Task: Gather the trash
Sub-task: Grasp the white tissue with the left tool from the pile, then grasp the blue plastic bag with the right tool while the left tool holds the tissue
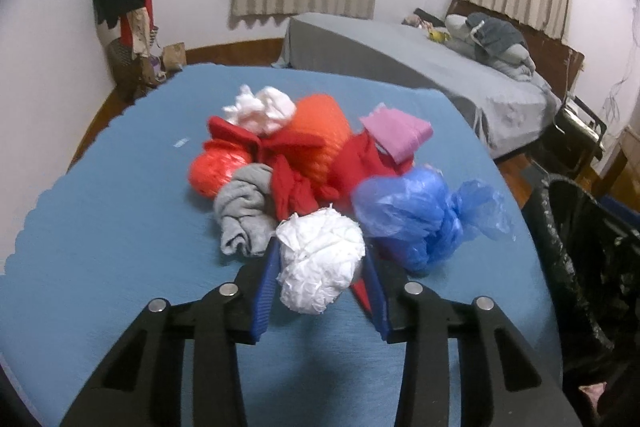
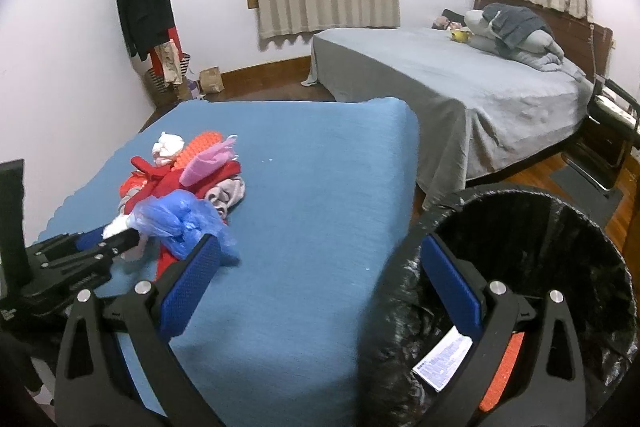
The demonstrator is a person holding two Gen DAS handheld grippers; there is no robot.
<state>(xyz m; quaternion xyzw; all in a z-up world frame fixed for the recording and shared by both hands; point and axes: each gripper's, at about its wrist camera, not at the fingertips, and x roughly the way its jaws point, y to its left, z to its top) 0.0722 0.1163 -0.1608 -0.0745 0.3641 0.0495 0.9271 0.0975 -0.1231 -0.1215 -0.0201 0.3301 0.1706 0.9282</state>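
In the left wrist view, the left gripper (image 1: 320, 259) pinches a white paper wad (image 1: 320, 263) at the near edge of the pile (image 1: 296, 163), ready for binning, its underside hidden; in the right wrist view, the right gripper (image 2: 320, 267) gapes empty beside the lined bin (image 2: 520, 227), partly cut off.

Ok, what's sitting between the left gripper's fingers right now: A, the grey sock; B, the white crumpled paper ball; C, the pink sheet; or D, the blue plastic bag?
B: the white paper ball sits between the left gripper's blue pads, with the blue bag beside it.
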